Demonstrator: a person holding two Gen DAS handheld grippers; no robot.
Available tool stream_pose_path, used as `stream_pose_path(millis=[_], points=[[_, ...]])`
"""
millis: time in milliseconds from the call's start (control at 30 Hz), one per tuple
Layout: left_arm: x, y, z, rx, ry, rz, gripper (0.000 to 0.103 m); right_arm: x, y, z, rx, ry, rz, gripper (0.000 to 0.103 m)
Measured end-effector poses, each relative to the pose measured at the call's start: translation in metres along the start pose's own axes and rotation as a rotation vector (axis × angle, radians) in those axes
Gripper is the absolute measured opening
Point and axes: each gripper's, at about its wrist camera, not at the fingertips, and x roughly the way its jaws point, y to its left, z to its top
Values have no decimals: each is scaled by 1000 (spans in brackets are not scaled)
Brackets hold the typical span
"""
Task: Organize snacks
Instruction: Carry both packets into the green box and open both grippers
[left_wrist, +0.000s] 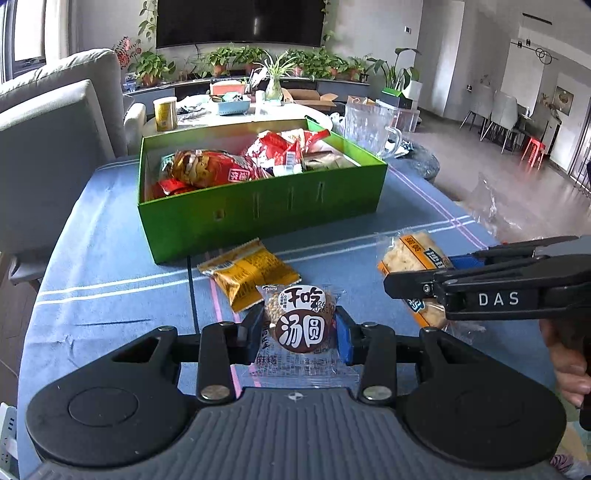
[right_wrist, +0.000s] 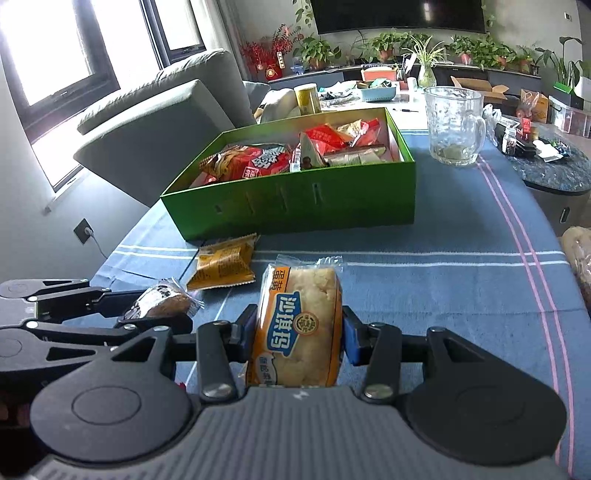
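While the left gripper (left_wrist: 300, 328) clamps a clear-wrapped round rice-ball snack (left_wrist: 301, 325), the right gripper (right_wrist: 299, 332) squeezes an orange-labelled bread pack (right_wrist: 300, 325), both just before the green box (left_wrist: 258, 218). Its long axis points toward that box.

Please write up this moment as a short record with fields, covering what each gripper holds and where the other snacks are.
left gripper: shut on round brown snack pack
right gripper: shut on orange-wrapped bread pack
loose snack: yellow packet lying on the blue striped tablecloth, in front of the box
container: green box, open, already holding red snack bags
nearby: glass mug behind the box's right corner
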Motion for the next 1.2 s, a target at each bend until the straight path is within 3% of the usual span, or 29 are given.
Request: stream_pose_path(millis=[600, 1200], points=[[2, 14, 23, -23, -60, 1, 37, 2, 3, 22, -9, -50, 9, 77], [19, 35, 92, -30, -167, 38, 37, 16, 10, 94, -32, -171, 24, 77]])
